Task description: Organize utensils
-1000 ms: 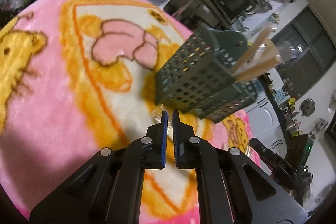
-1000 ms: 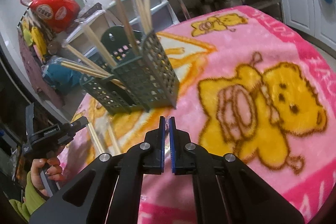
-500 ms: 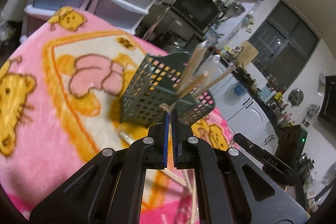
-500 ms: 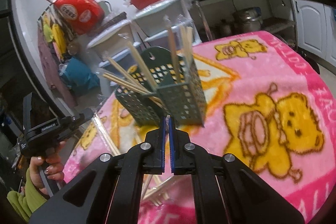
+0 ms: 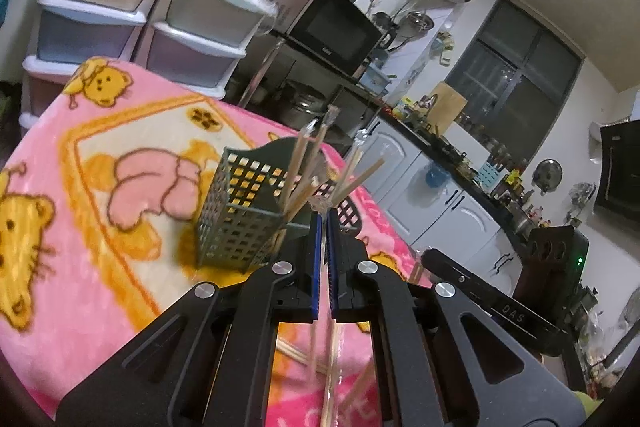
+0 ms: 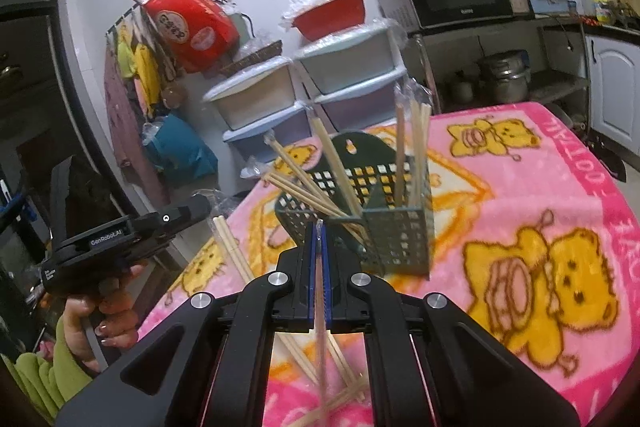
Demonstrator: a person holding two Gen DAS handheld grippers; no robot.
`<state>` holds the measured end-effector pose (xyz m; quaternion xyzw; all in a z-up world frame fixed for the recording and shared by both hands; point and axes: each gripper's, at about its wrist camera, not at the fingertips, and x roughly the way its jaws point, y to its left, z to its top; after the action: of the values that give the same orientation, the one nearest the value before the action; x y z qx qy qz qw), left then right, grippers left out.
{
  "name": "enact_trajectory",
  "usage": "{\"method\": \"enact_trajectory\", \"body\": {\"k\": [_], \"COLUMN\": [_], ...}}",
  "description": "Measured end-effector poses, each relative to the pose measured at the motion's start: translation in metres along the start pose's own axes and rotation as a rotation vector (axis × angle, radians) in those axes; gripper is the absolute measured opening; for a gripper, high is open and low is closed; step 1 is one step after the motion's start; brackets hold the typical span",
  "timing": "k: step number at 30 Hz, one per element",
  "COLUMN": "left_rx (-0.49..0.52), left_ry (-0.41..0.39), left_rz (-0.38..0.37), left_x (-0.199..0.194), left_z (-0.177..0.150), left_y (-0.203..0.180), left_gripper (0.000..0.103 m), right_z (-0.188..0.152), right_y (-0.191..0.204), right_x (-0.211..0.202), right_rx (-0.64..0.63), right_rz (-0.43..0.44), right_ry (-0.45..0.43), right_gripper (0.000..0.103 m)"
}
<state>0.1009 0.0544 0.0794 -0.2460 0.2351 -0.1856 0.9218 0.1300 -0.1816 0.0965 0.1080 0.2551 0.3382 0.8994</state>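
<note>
A dark green perforated utensil holder (image 5: 236, 223) (image 6: 396, 235) stands on the pink bear blanket (image 5: 60, 227), with several wooden chopsticks (image 5: 296, 163) (image 6: 400, 147) leaning out of it. My left gripper (image 5: 323, 217) is shut on a plastic-wrapped chopstick pair (image 5: 316, 347), which hangs down below the fingers just in front of the holder. My right gripper (image 6: 319, 225) is shut on another wrapped chopstick pair (image 6: 320, 359), also raised before the holder. The right wrist view shows a hand holding the left gripper's body (image 6: 120, 239). Loose chopsticks (image 6: 232, 251) lie on the blanket.
Stacked plastic drawers (image 5: 96, 7) (image 6: 280, 95) stand behind the table. A microwave (image 5: 332, 27) sits on a metal rack, with white cabinets (image 5: 440, 203) to the right. A red bag (image 6: 188, 23) hangs on the wall. More loose chopsticks (image 6: 340, 367) lie near the blanket's front edge.
Both grippers have risen off the blanket, each carrying its wrapped chopstick pair. The holder now sits lower and farther in both views.
</note>
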Motion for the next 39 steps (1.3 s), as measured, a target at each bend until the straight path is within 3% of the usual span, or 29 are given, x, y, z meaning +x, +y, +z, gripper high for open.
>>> {"method": "enact_trajectory", "body": {"k": [15, 39], "left_rx": [0.057, 0.143], "left_ry": [-0.055, -0.125], "left_rz": [-0.022, 0.008], "left_x": [-0.015, -0.021], "left_z": [0.017, 0.062], "left_y": [-0.019, -0.035], "left_gripper": [0.001, 0.001], "right_z": [0.021, 0.062], "right_y": [0.022, 0.045], "right_x": [-0.009, -0.011], "right_rx": [-0.055, -0.12], "right_rz": [0.028, 0.053], "right_ry": [-0.066, -0.162], "right_gripper": [0.003, 0.003]}}
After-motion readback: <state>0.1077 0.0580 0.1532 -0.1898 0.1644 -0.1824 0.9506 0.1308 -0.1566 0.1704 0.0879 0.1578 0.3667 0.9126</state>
